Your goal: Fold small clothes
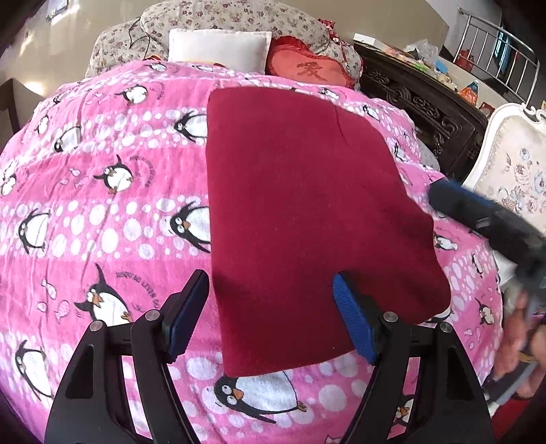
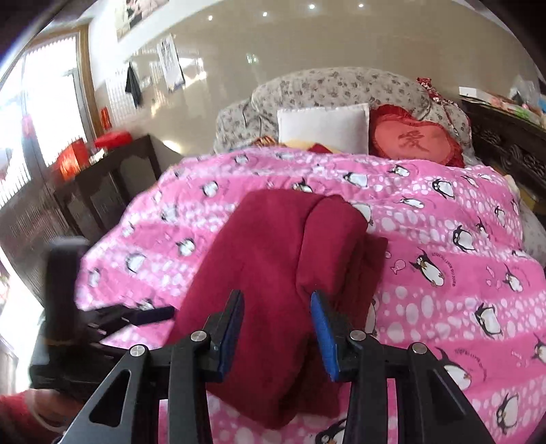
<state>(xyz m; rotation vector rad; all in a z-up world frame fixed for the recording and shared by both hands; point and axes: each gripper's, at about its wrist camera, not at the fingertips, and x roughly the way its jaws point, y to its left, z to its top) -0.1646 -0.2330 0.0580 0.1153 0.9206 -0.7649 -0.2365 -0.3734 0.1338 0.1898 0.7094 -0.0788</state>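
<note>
A dark red garment (image 1: 307, 218) lies folded and flat on the pink penguin blanket (image 1: 102, 205). My left gripper (image 1: 273, 307) is open above its near left corner, with nothing between the pads. In the right wrist view the garment (image 2: 273, 273) shows as a folded stack with a seam down its middle. My right gripper (image 2: 276, 328) is open over its near edge and holds nothing. The right gripper also shows, blurred, at the right edge of the left wrist view (image 1: 477, 218). The left gripper shows blurred at the left of the right wrist view (image 2: 136, 316).
A white pillow (image 1: 218, 47), a red heart cushion (image 1: 310, 70) and a floral bolster (image 1: 239, 17) lie at the bed's far end. A dark carved cabinet (image 1: 426, 109) and a white chair (image 1: 512, 164) stand to the right. A dark sideboard (image 2: 102, 191) stands left.
</note>
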